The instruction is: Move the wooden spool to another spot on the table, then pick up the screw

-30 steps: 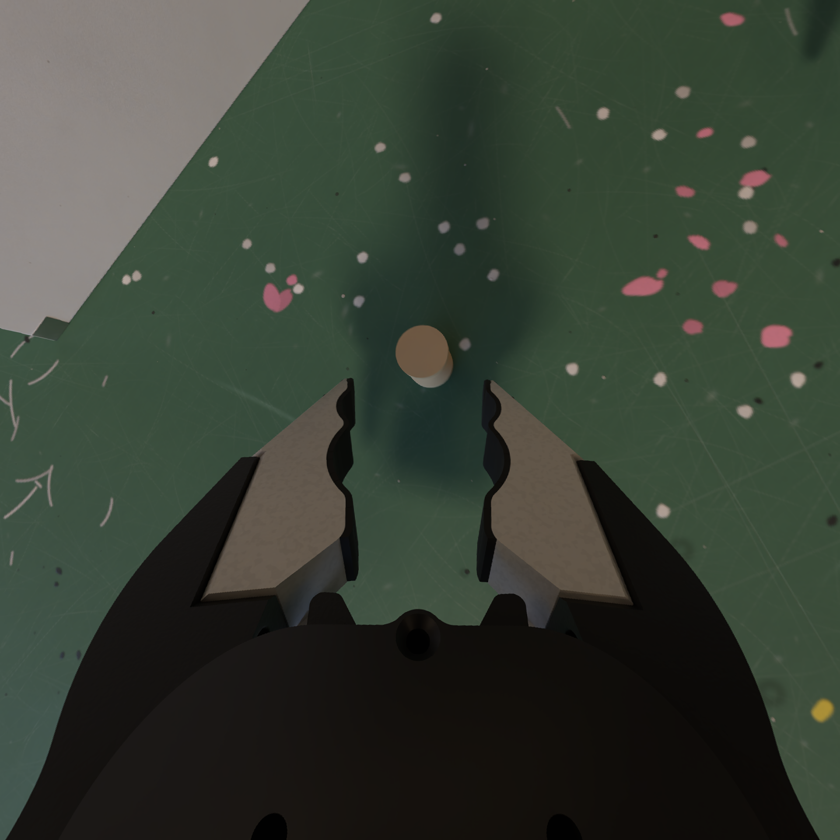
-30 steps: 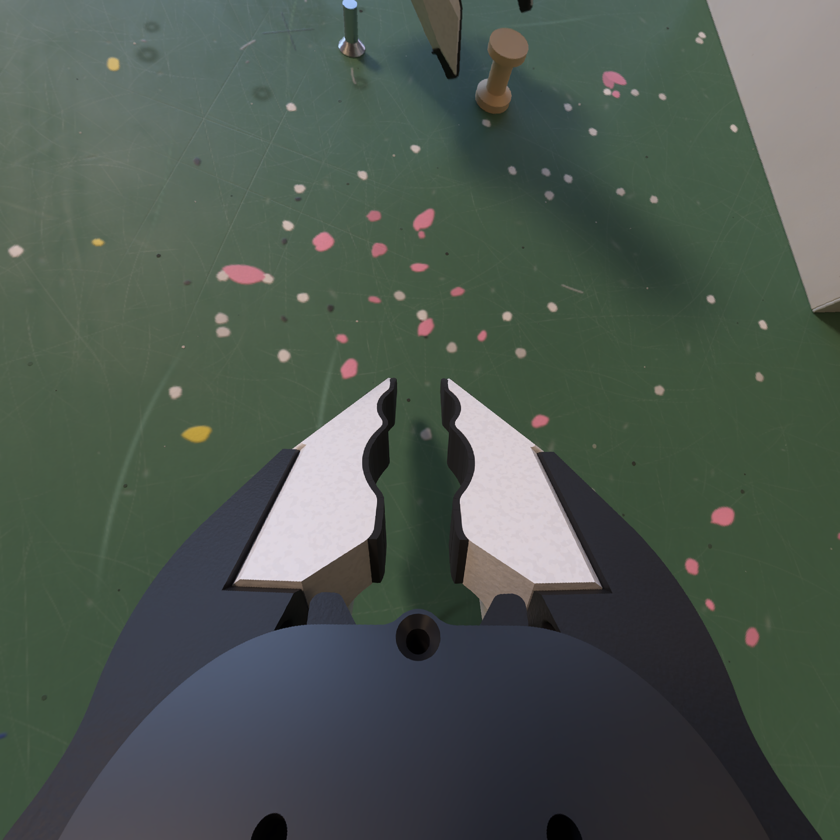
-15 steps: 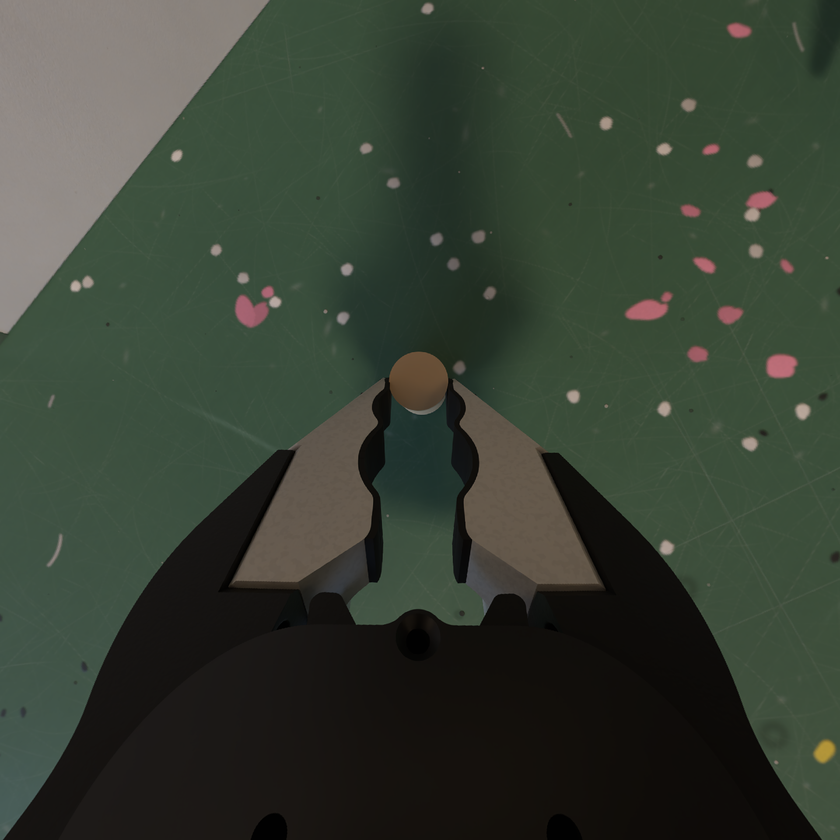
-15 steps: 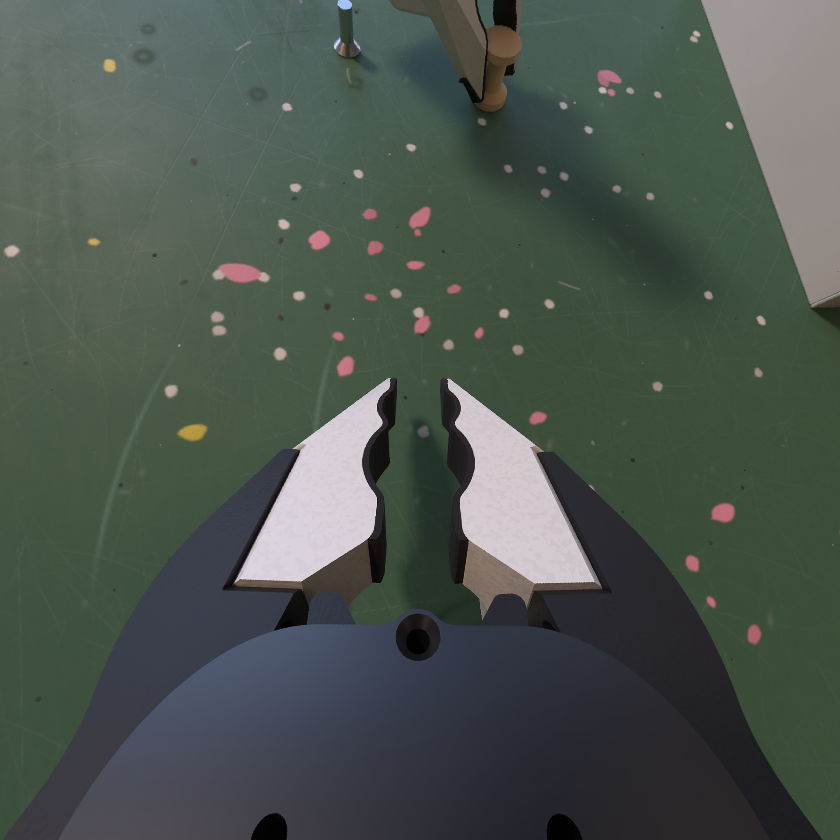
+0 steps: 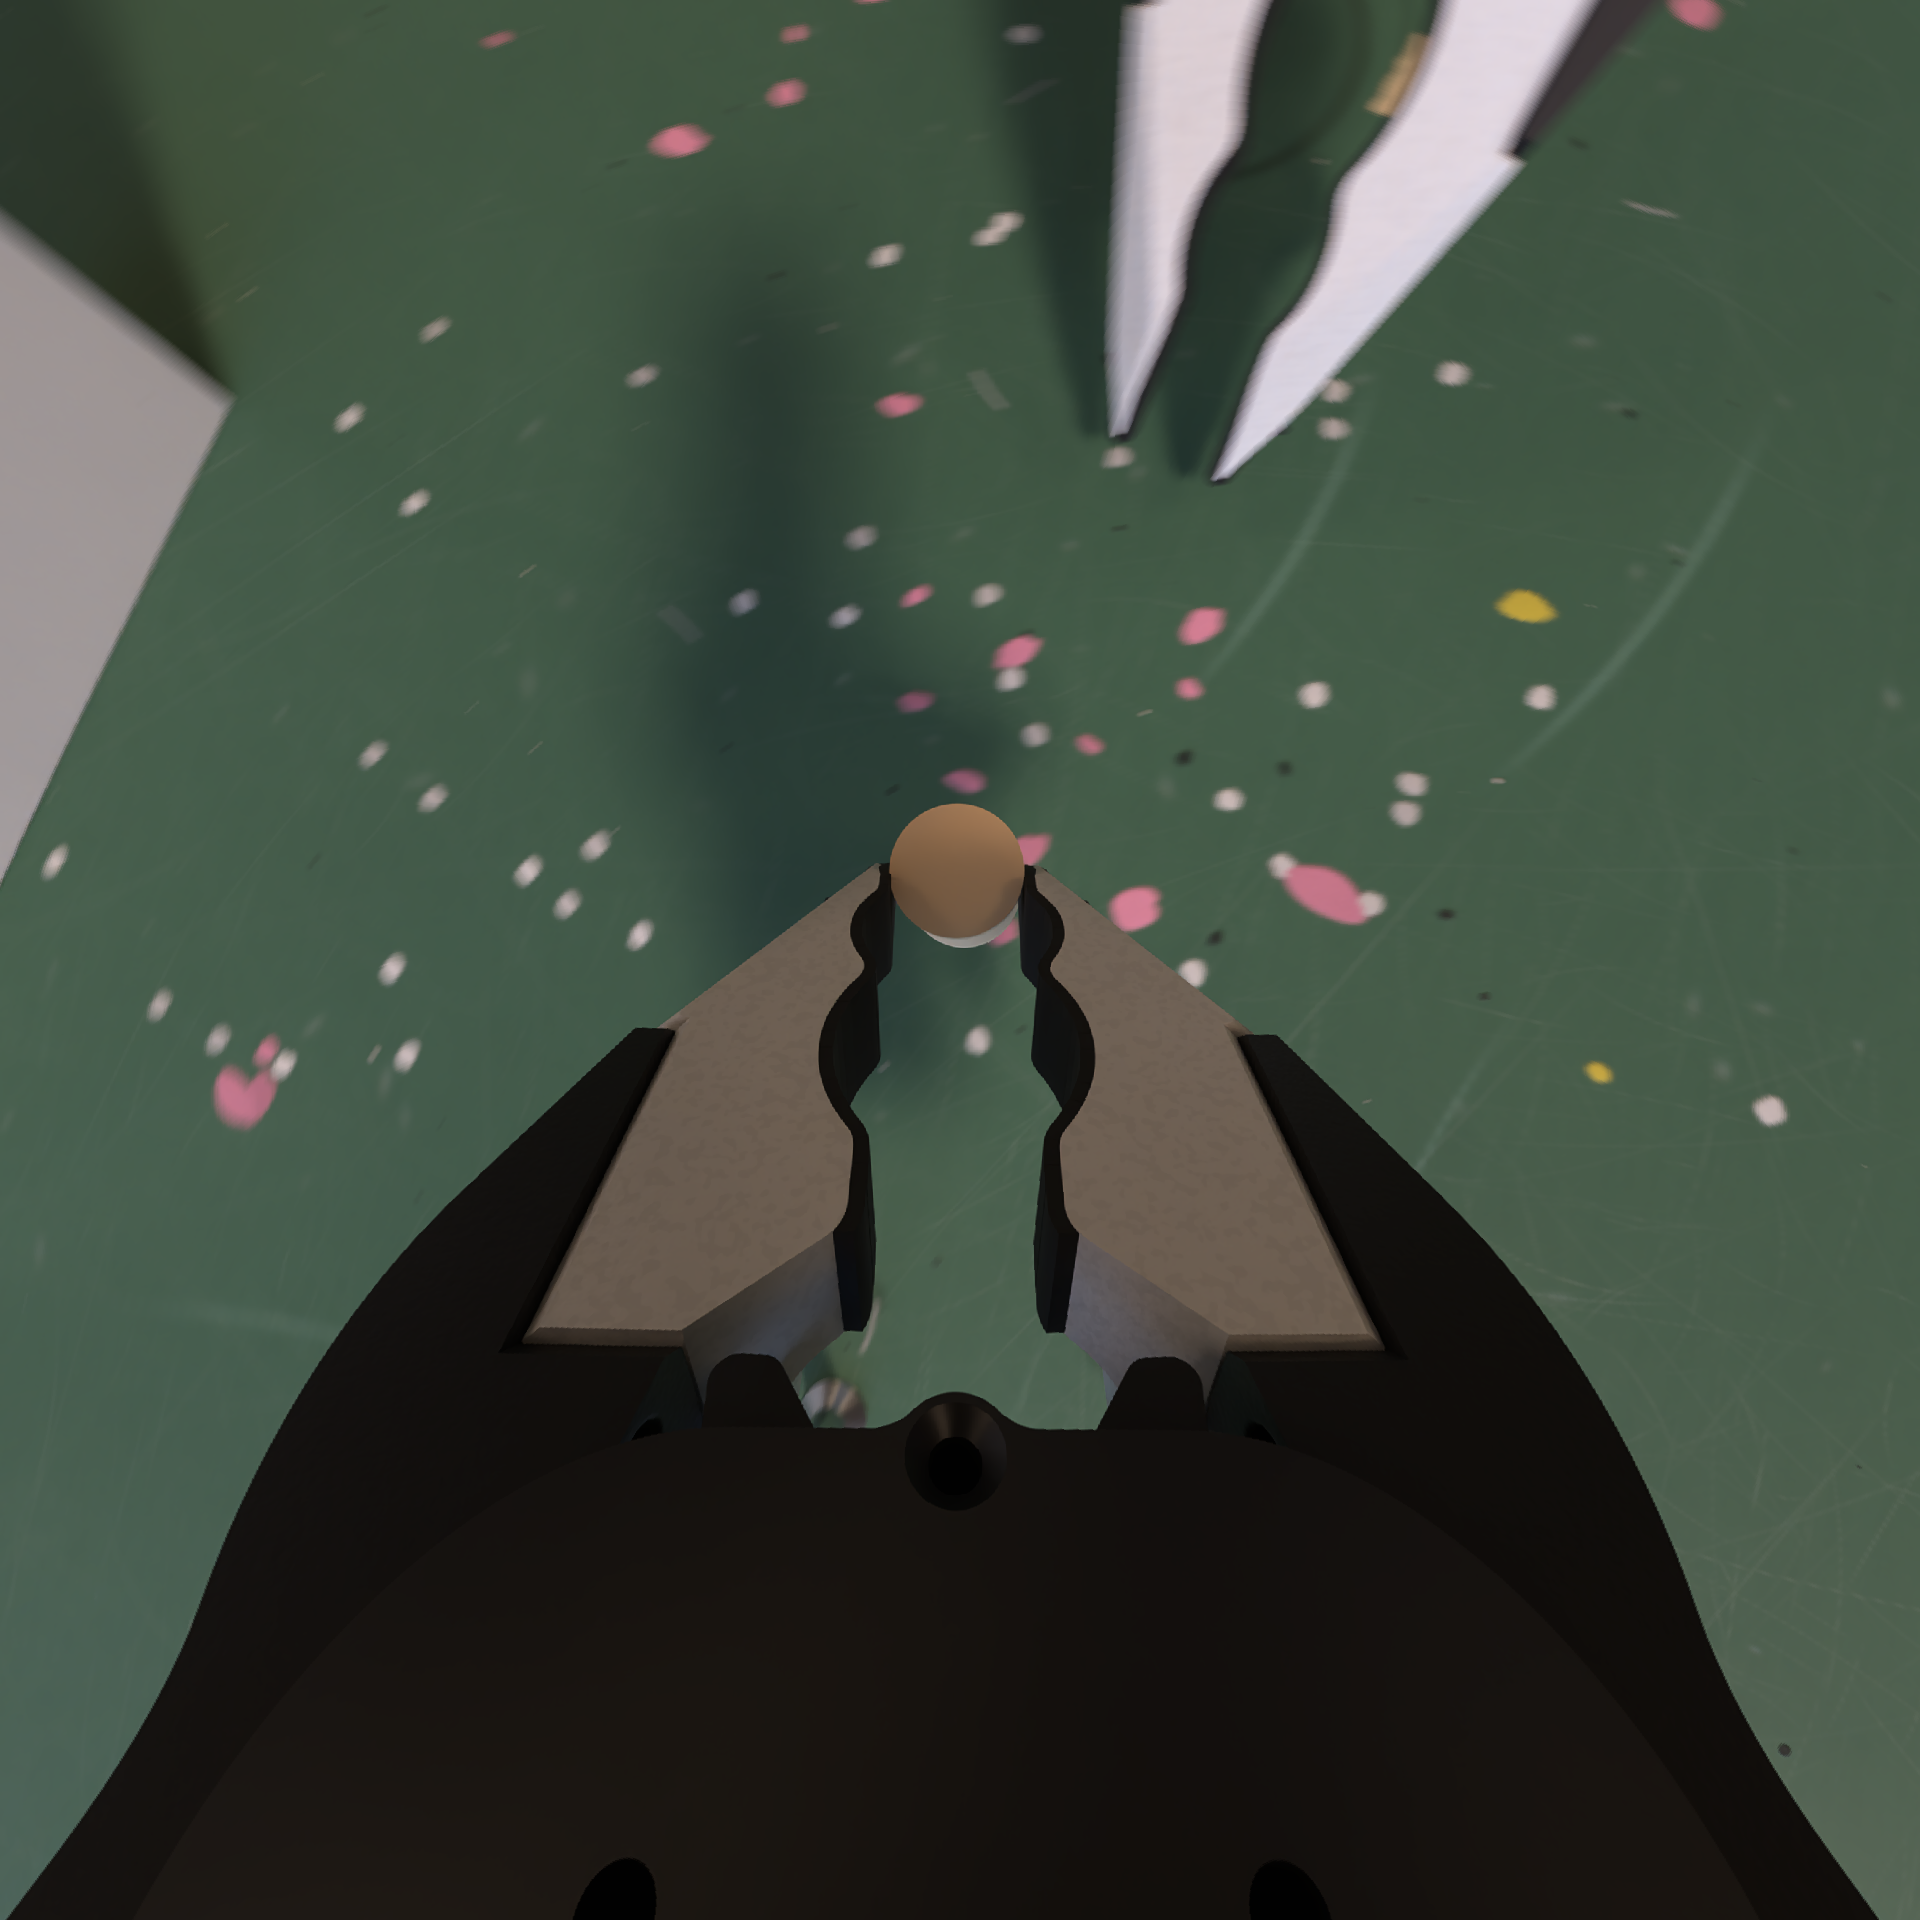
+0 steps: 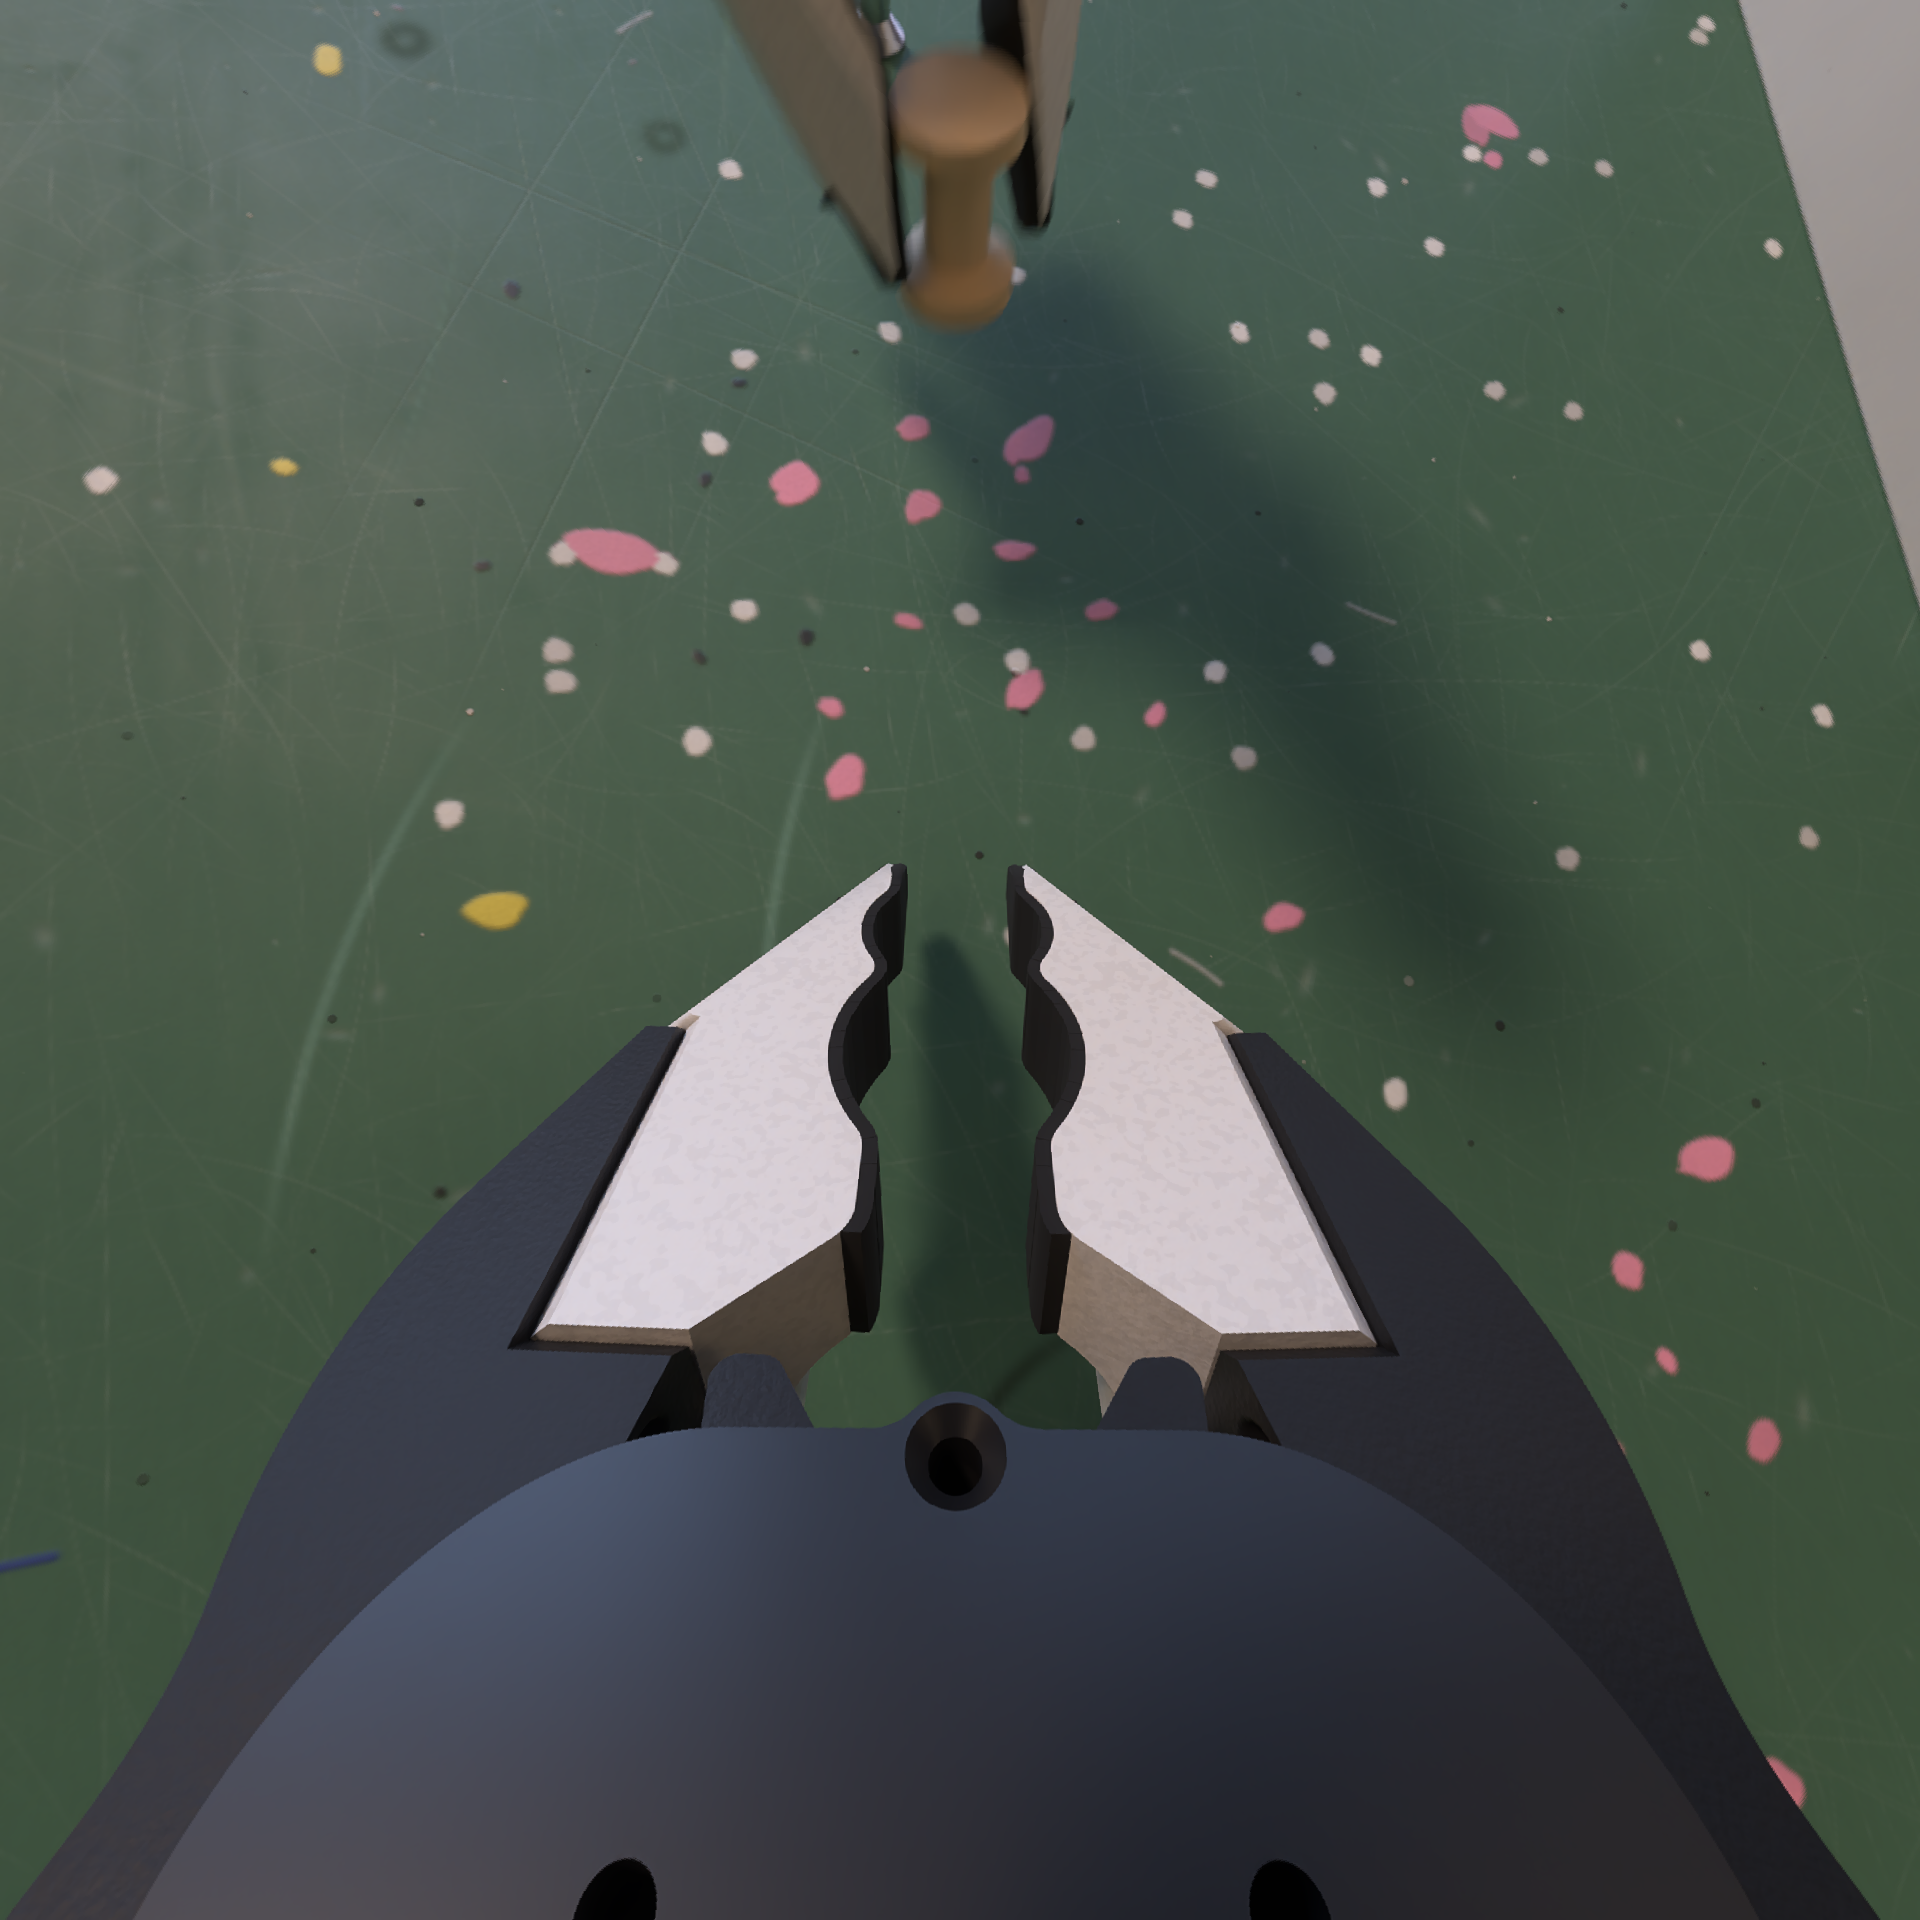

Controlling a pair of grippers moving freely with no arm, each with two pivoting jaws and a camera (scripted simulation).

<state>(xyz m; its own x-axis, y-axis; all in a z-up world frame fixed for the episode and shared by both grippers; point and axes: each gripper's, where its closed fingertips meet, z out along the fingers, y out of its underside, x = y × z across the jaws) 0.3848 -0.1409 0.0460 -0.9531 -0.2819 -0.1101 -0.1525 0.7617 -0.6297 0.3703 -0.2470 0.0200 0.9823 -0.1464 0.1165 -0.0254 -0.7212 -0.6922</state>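
My left gripper is shut on the round head of the wooden spool, seen from above. In the right wrist view the spool hangs upright between the left gripper's fingers, its base just above the green table. A small silver piece, likely the screw, peeks out behind those fingers; a silver bit also shows under my left gripper's base. My right gripper is empty, its jaws a narrow gap apart, low over the table. It also shows in the left wrist view.
The green table top is speckled with pink, white and yellow paint spots. Its edge runs at the left of the left wrist view, with grey floor beyond, and at the top right of the right wrist view.
My left gripper closed on the spool, lifted it and carried it towards the right gripper, away from the table edge. The right gripper has barely moved.
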